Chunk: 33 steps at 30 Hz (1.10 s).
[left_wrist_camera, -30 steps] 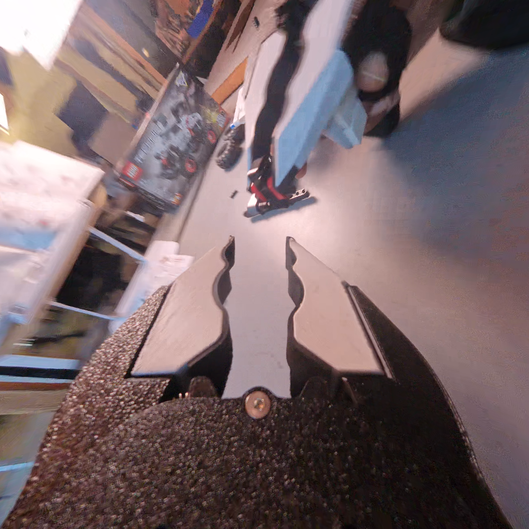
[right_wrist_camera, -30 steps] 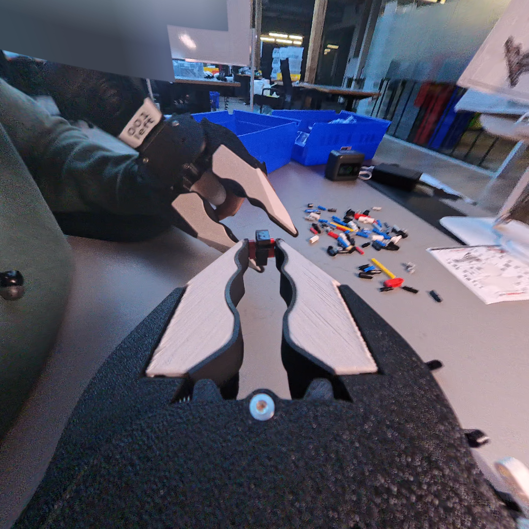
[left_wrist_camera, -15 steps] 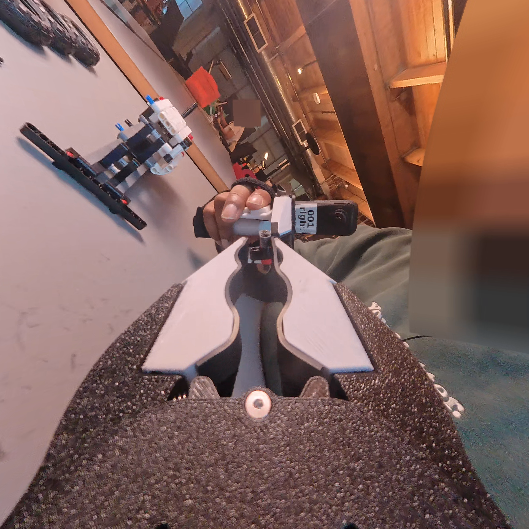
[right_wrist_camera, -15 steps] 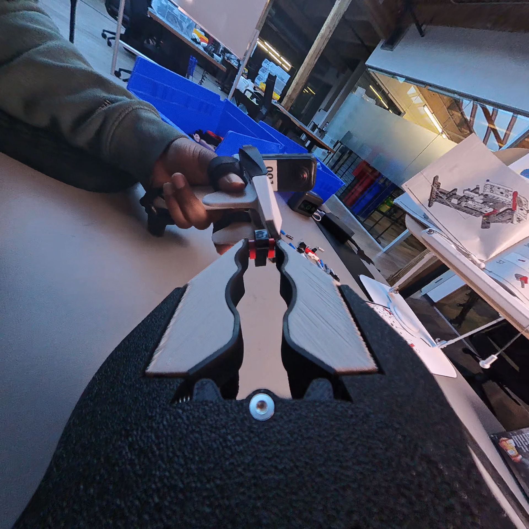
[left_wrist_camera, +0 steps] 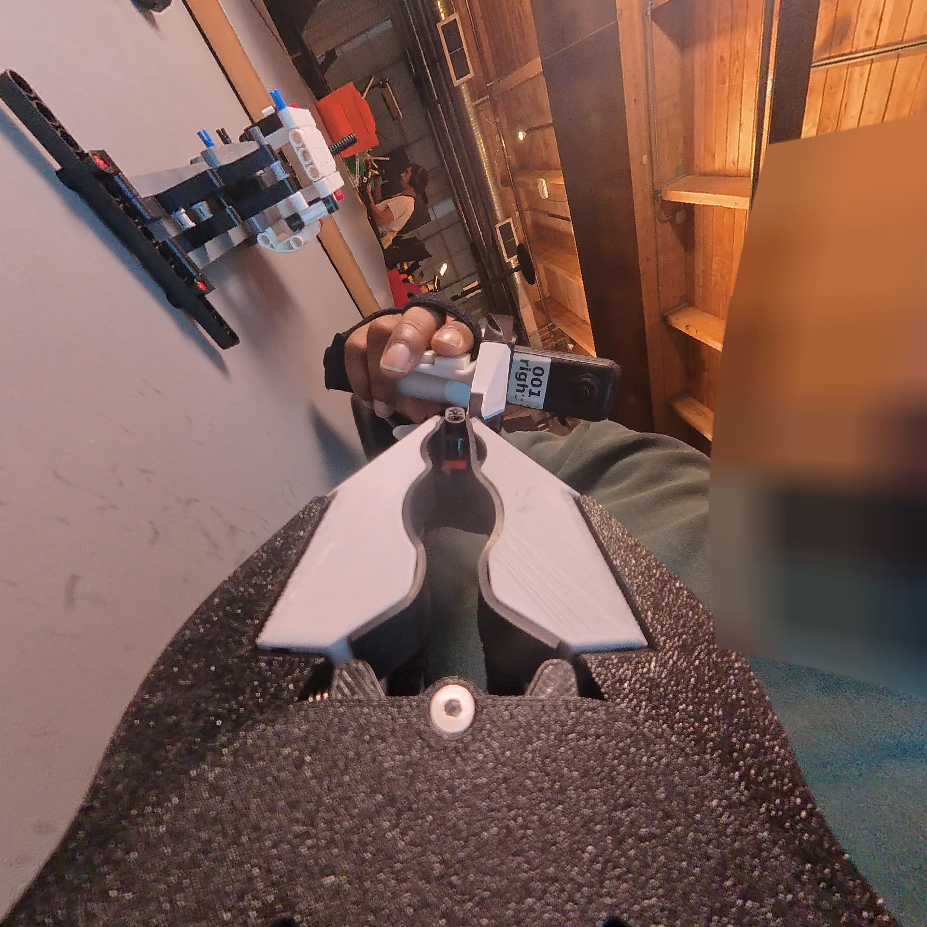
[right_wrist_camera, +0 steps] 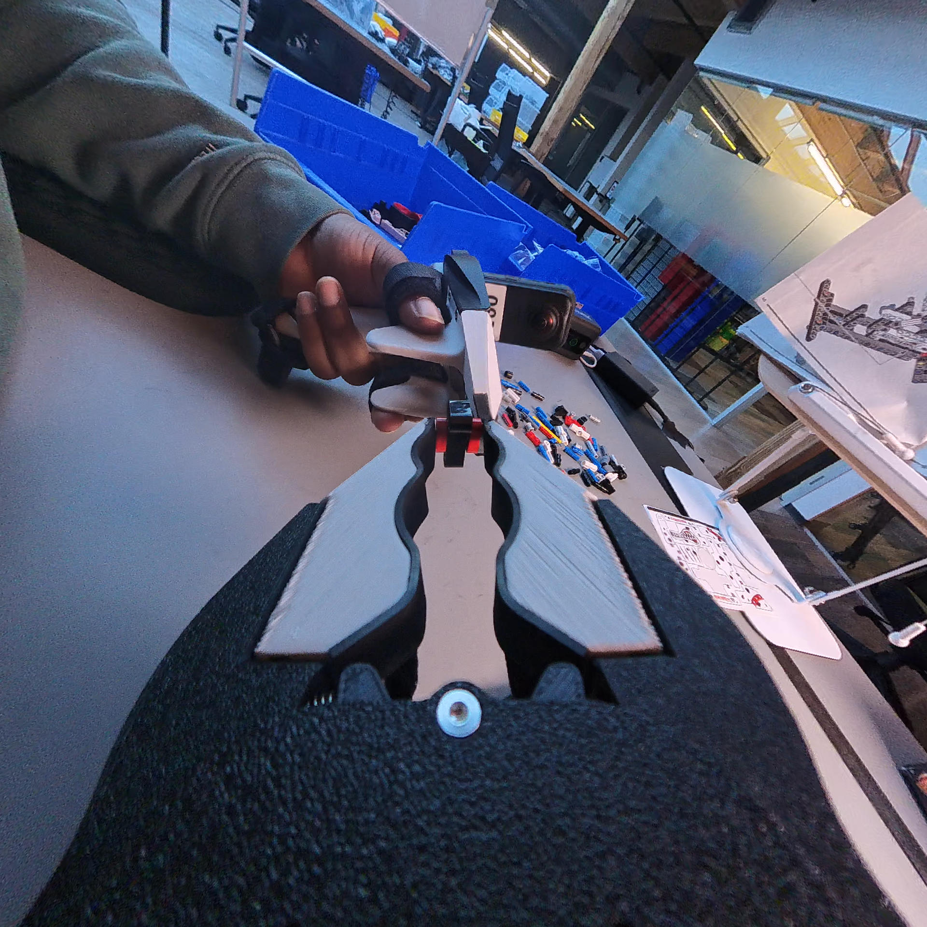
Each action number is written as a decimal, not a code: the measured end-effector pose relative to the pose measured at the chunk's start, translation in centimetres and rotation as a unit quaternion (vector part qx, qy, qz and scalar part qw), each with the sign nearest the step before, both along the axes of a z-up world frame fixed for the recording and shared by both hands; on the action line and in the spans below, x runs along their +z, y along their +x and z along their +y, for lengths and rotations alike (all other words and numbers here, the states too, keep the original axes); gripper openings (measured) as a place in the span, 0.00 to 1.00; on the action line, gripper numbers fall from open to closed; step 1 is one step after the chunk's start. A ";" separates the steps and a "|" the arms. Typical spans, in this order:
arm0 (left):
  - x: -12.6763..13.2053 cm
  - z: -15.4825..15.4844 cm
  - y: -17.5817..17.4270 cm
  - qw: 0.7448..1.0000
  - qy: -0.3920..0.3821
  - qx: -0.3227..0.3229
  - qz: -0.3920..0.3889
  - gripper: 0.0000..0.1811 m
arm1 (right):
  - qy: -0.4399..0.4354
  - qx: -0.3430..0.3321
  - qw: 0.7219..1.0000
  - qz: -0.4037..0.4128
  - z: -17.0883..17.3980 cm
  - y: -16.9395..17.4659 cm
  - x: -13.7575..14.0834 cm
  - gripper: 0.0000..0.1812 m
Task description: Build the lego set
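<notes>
A: Now that both grippers meet tip to tip above the table (right_wrist_camera: 150, 476), we note the change: a second ago the left gripper (left_wrist_camera: 455, 426) stood wide apart over the tabletop, well short of the part; half a second ago it had closed in around it, and now its tips pinch together on the small red-and-black piece (left_wrist_camera: 454, 446).

B: Confirmed. The right gripper (right_wrist_camera: 459, 436) remains clamped on the same red-and-black piece (right_wrist_camera: 457, 439) — we see it wedged between the tips, with the left gripper's narrow fingers (right_wrist_camera: 481, 361) meeting it from above.

A: So both tools grip one part, held in the air. We judge this to be a hand-over or a re-grip, not yet an assembly step.

B: Agreed. The partly built black-and-white chassis (left_wrist_camera: 210, 200) stands on the table well apart from the grippers, and the loose pile of parts (right_wrist_camera: 557, 436) lies beyond the tips, near the instruction sheet (right_wrist_camera: 702, 562).

A: Which side lets go next we cannot tell. A skewed pull could twist the piece out of both grips — it is small.
</notes>
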<state>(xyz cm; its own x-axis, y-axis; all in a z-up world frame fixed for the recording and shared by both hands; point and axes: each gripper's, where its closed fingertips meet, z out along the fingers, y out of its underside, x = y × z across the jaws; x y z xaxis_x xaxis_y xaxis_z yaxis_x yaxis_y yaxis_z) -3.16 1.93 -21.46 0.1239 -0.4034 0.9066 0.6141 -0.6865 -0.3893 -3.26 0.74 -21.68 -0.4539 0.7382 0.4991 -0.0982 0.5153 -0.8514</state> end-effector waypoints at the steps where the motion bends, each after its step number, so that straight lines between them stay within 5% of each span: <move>1: -0.1 0.0 0.0 1.000 -0.003 -0.001 -0.003 0.04 | 0.000 0.001 1.000 -0.001 0.0 0.0 -0.1 0.10; 12: -0.8 0.3 -0.3 0.998 -0.039 0.009 -0.041 0.04 | -0.076 0.012 0.996 -0.038 0.4 -0.2 -0.6 0.09; 25: -1.1 0.3 0.2 0.997 -0.048 0.006 -0.064 0.04 | -0.004 0.007 0.999 -0.038 0.2 0.3 -0.9 0.08; 33: -0.8 0.4 0.0 0.997 -0.042 0.010 -0.066 0.04 | -0.058 0.007 0.997 -0.044 0.4 0.1 -0.6 0.09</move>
<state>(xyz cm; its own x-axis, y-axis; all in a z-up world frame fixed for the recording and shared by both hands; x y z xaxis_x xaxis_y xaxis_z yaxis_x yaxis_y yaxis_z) -3.14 2.33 -22.29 0.0086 -0.3234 0.9462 0.6699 -0.7007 -0.2456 -3.19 1.10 -22.28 -0.5031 0.7818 0.3684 -0.0270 0.4118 -0.9109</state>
